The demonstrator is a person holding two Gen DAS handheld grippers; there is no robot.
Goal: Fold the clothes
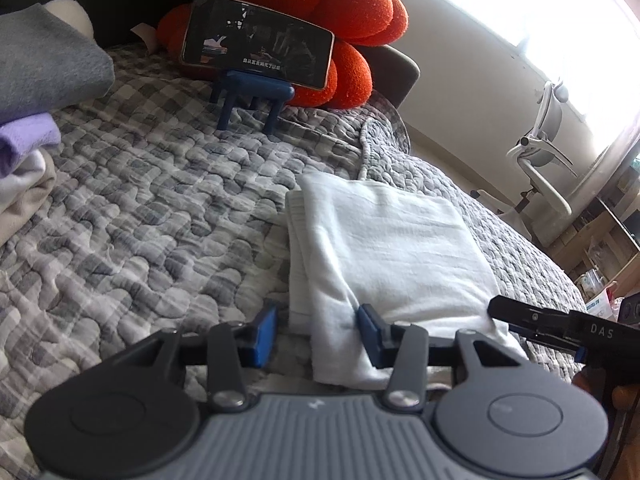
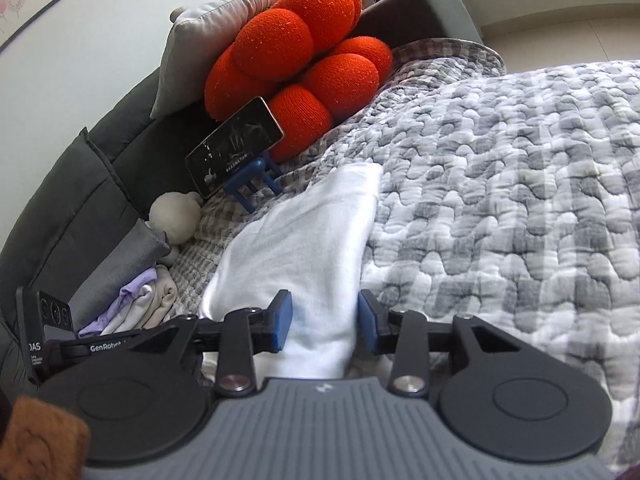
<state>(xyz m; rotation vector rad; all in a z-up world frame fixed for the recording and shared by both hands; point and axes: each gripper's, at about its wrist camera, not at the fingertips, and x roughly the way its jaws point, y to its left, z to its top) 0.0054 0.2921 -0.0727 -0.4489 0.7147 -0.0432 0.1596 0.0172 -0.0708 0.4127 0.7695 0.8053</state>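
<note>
A folded white garment (image 1: pixel 384 248) lies on the grey checked quilt (image 1: pixel 160 200). My left gripper (image 1: pixel 316 330) is open at the garment's near left corner, its blue pads apart with the folded edge between them. My right gripper (image 2: pixel 324 326) is open at the garment's (image 2: pixel 304 248) other near corner, cloth lying between its pads. The right gripper also shows at the right edge of the left wrist view (image 1: pixel 560 326); the left one shows at the left edge of the right wrist view (image 2: pixel 48 328).
A pile of folded clothes (image 1: pixel 36 92), grey on top, sits at the left and also shows in the right wrist view (image 2: pixel 128 284). A phone on a blue stand (image 1: pixel 256 44) leans on an orange cushion (image 1: pixel 344 12). An office chair (image 1: pixel 540 152) stands beyond the bed edge.
</note>
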